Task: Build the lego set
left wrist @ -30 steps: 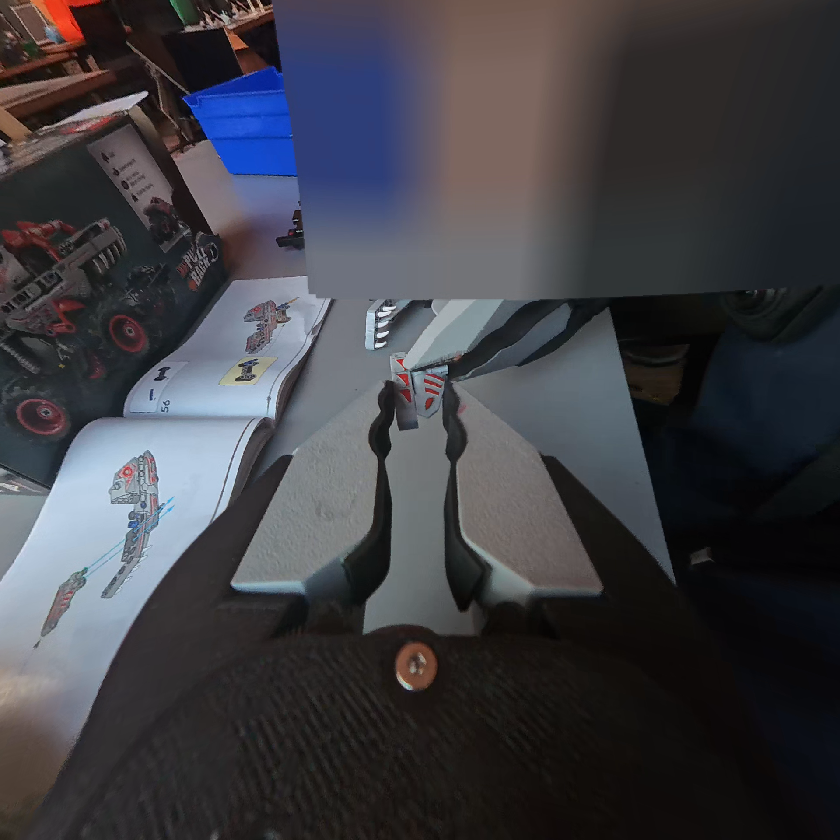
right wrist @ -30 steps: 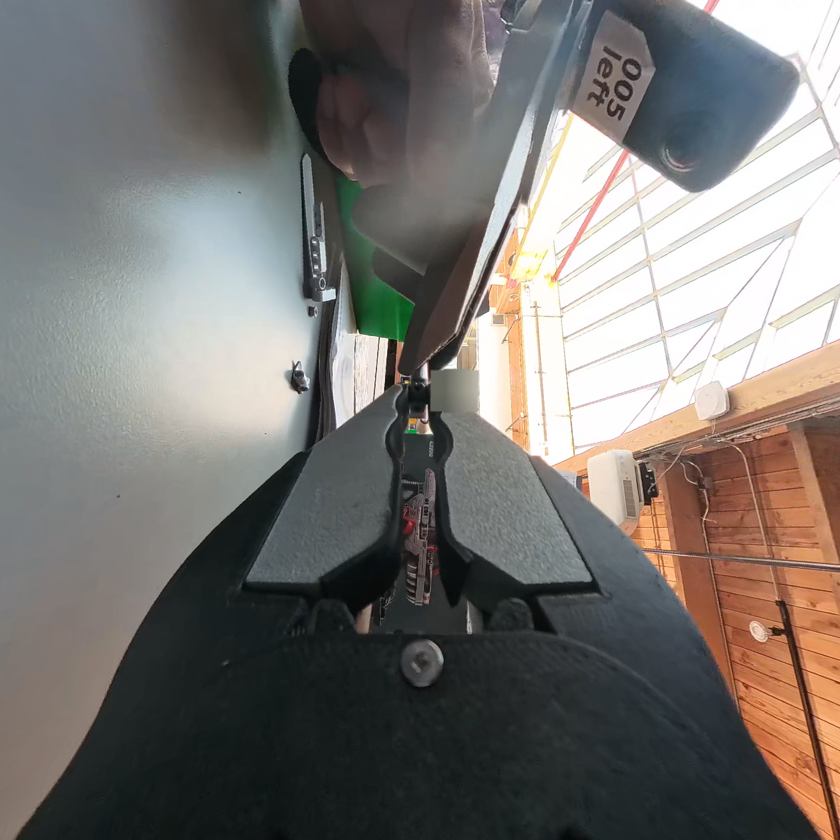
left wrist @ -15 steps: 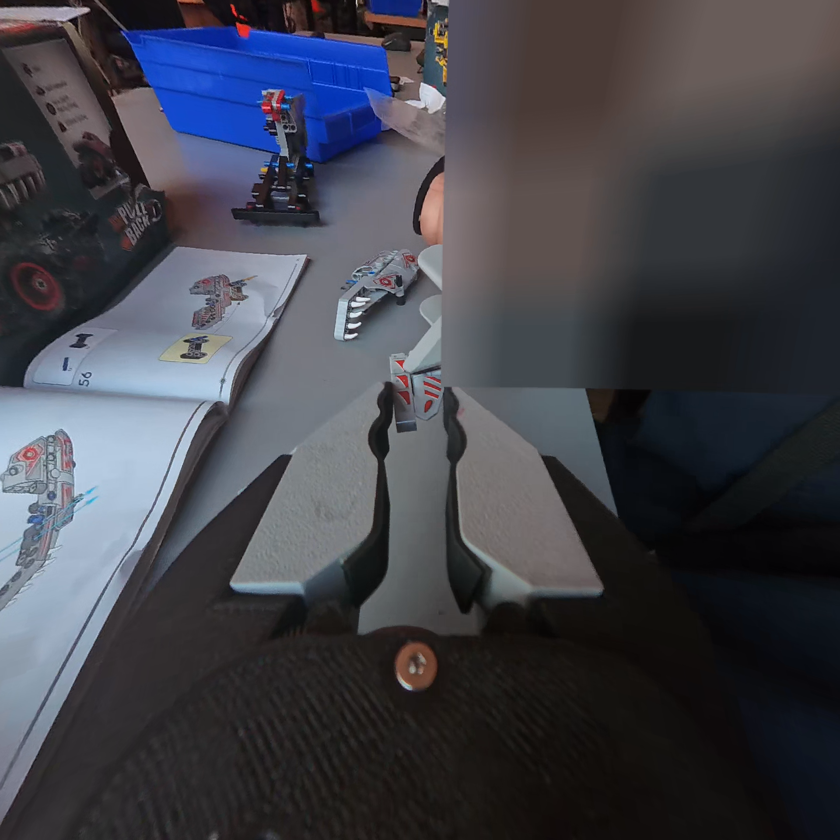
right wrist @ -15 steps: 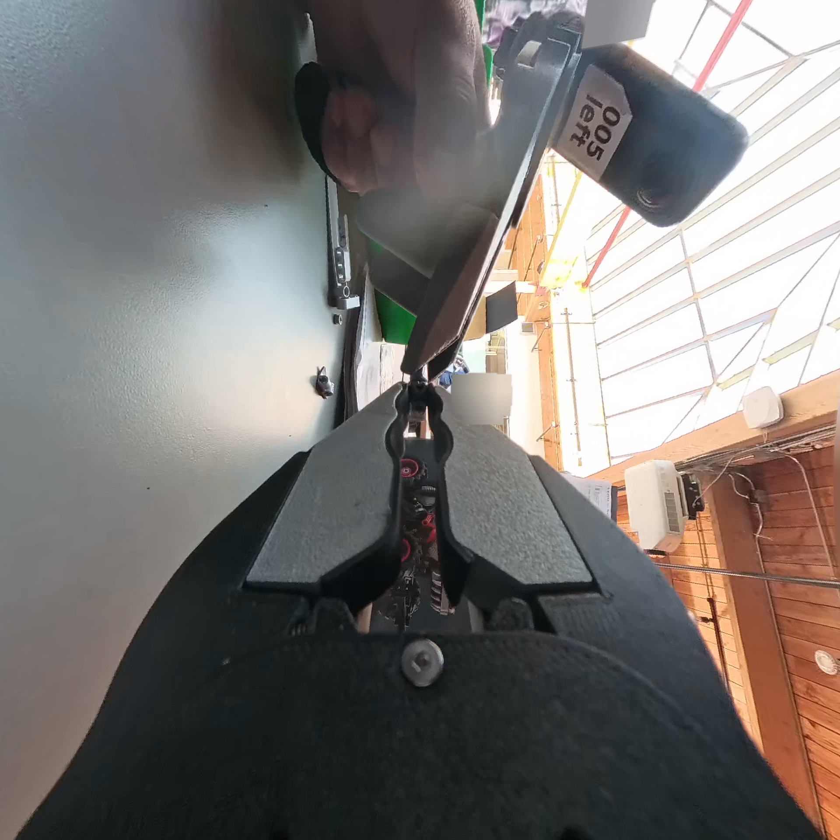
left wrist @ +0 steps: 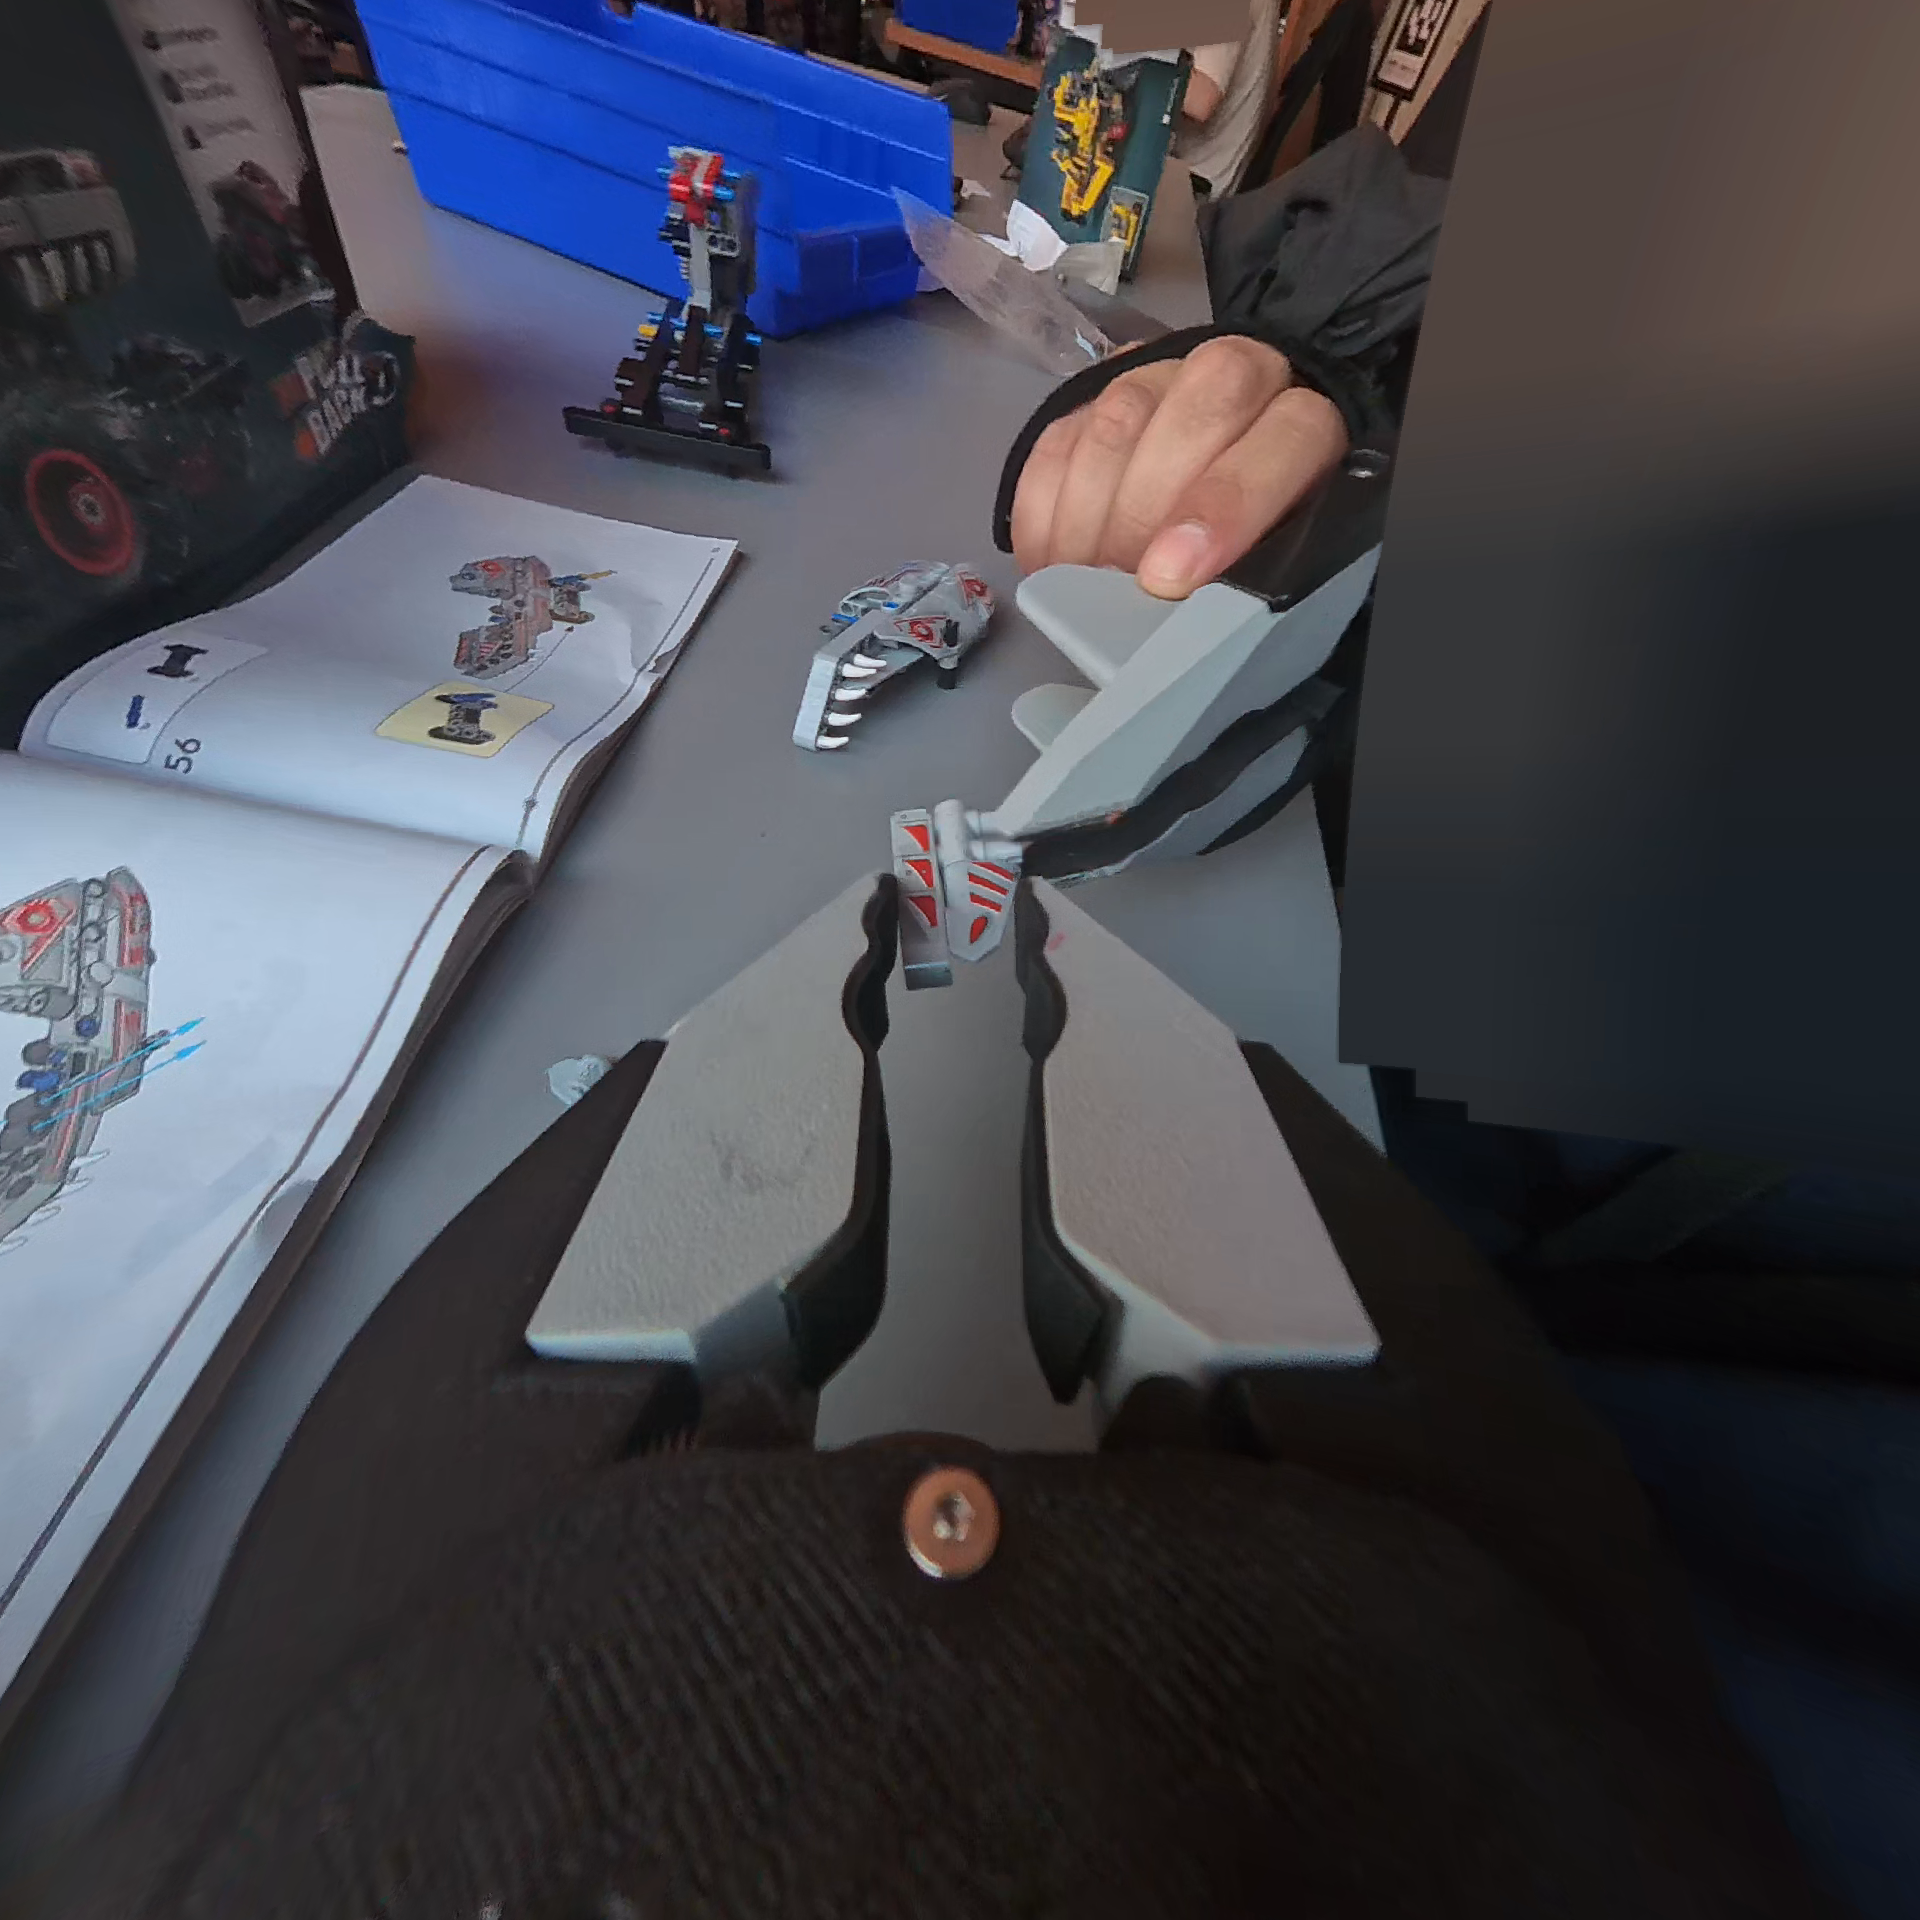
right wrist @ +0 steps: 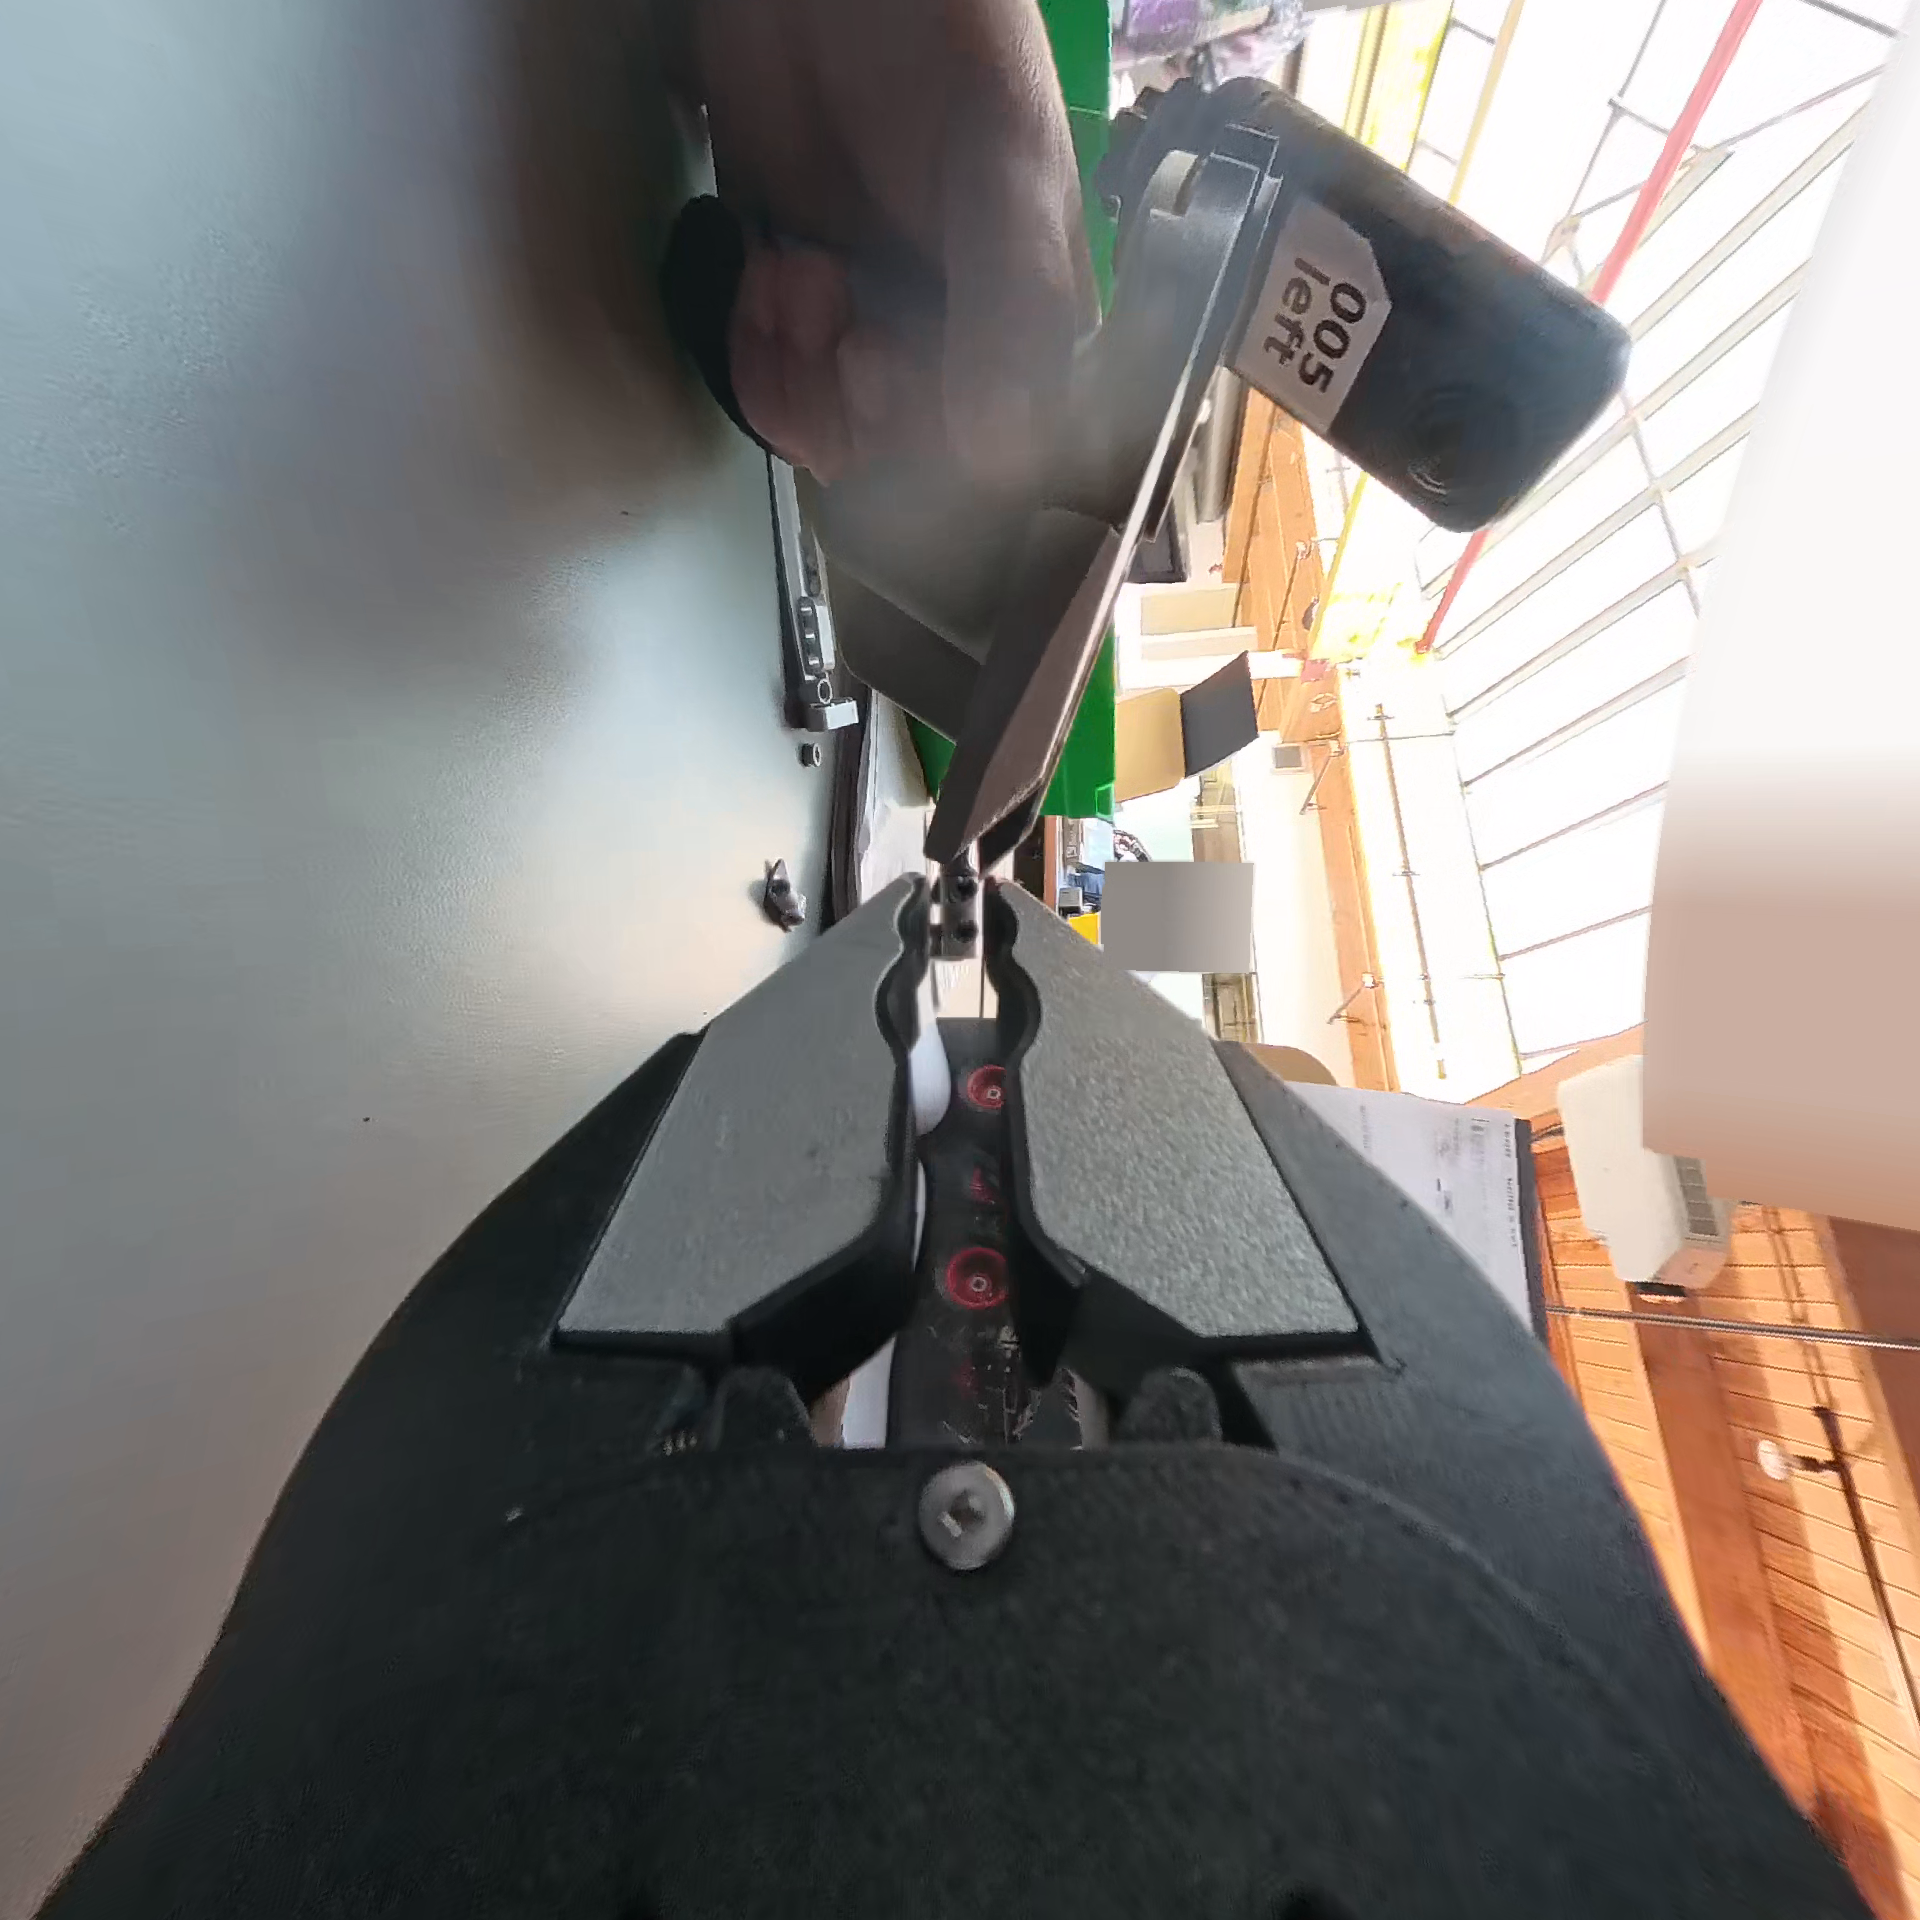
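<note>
My left gripper point(left wrist: 954, 914) is shut on a small grey lego piece with red stripes point(left wrist: 956, 894) and holds it above the grey table point(left wrist: 883, 499). The right gripper point(left wrist: 1013, 831), held by a hand point(left wrist: 1164, 457), comes in from the right and grips the same piece at its top. In the right wrist view my right gripper point(right wrist: 956, 909) is shut on the piece's dark underside point(right wrist: 956, 920), and the left gripper's tip point(right wrist: 971, 847) meets it from above. A grey toothed jaw assembly point(left wrist: 894, 665) lies on the table behind.
An open instruction booklet point(left wrist: 364, 707) lies at left, with the set box point(left wrist: 156, 312) behind it. A black chassis assembly point(left wrist: 691, 312) stands before a blue bin point(left wrist: 644, 135). A small grey part point(left wrist: 577, 1075) lies near my left finger. Loose parts point(right wrist: 816, 634) lie by a green bin point(right wrist: 1081, 675).
The left wrist view has swung right and up, so more of the table, the chassis and the hand show. The piece stays gripped between both grippers.
</note>
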Demonstrator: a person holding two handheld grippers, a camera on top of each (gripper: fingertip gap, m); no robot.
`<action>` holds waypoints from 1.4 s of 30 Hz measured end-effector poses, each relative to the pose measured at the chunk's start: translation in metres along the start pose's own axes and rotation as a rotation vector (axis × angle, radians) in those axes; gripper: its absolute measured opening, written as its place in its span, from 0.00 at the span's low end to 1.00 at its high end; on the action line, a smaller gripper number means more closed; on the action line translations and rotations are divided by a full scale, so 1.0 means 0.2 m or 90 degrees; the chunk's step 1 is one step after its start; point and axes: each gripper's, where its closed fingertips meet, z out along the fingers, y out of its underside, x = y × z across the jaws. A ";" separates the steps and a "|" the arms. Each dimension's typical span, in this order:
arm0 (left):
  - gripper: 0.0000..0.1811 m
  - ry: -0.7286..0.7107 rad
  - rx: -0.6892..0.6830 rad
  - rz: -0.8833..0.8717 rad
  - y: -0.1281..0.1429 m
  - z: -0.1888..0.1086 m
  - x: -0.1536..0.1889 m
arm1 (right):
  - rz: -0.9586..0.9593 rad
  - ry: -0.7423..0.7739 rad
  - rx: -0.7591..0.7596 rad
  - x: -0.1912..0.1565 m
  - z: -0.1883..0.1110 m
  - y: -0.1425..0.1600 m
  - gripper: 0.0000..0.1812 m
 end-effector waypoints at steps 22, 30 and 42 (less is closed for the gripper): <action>0.11 -0.033 -0.006 -0.022 0.01 -0.03 -0.08 | 0.433 0.006 0.009 0.33 -0.19 0.39 0.03; 0.11 -0.038 -0.018 -0.008 0.02 -0.02 -0.08 | 0.782 -0.063 0.040 0.30 -0.53 0.70 0.05; 0.11 -0.054 -0.029 0.038 0.03 0.00 -0.06 | 0.757 -0.221 -0.211 -0.19 -0.71 0.75 0.30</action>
